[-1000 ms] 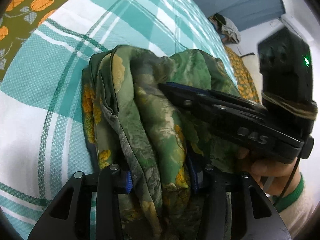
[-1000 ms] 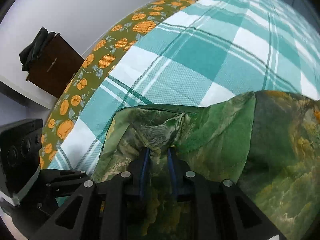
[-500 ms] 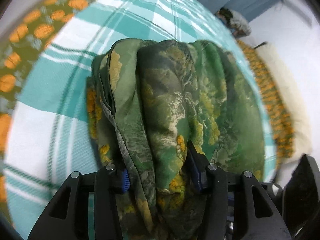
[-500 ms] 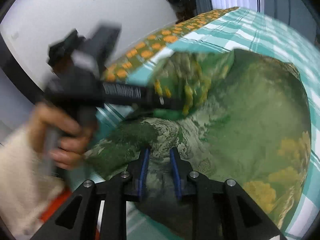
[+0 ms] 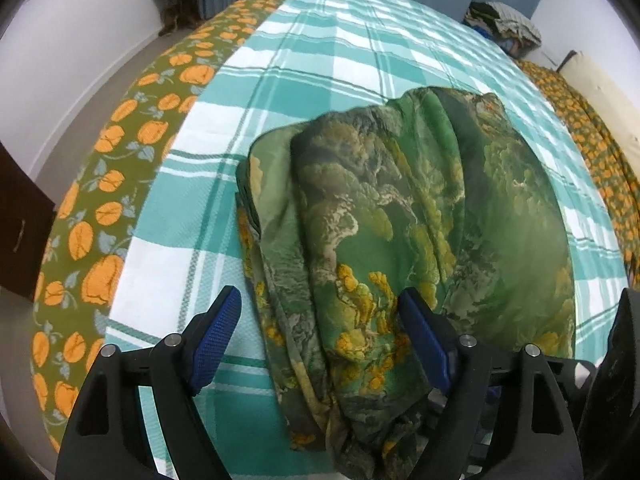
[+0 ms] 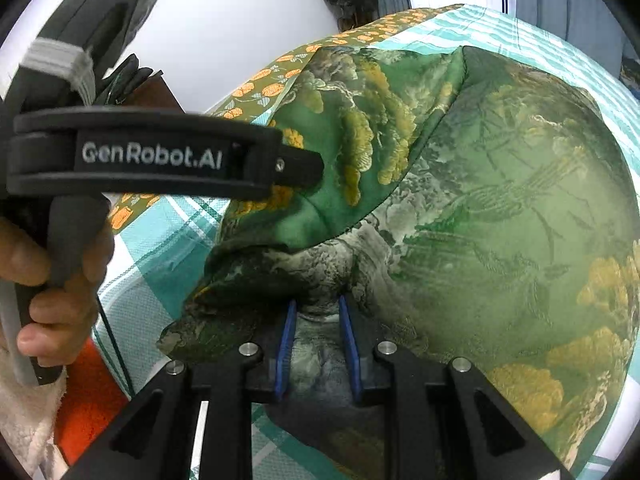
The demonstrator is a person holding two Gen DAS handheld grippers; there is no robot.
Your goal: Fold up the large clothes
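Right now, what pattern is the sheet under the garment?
Teal-and-white plaid sheet; the left wrist view shows it best.

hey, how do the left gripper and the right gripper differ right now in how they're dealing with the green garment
The left gripper stands wide open, having just opened, its pads clear of the green garment; the right gripper is nearly closed, pinching a fold. Both are black with blue pads and point down at the garment on the checked bedspread.

Garment near edge behind tongs
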